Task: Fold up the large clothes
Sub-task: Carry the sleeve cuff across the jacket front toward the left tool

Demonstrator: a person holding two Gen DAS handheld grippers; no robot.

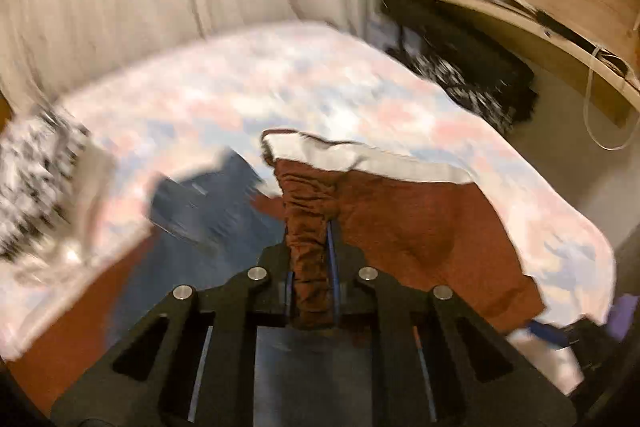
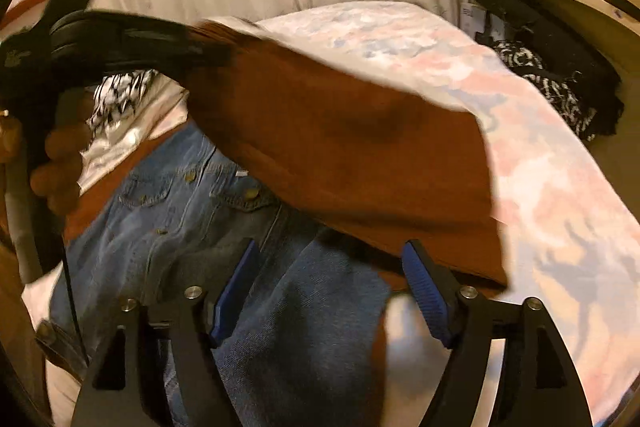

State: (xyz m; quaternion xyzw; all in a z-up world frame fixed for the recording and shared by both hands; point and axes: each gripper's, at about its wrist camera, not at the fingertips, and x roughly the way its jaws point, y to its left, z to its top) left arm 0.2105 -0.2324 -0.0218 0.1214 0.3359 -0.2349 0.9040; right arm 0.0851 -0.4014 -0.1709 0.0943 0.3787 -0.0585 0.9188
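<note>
Pinching brown garment [image 1: 400,227], left tongs [image 1: 312,227]; right tongs [image 2: 332,291] agape over denim [image 2: 180,227].

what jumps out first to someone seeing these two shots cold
The rust-brown garment dominates: the left gripper is shut on a bunched strip of it, lifting it over the bed. Below it, in the right wrist view, a blue denim jacket lies on the pastel patterned bedspread, with the right gripper open above it, holding nothing.
</note>
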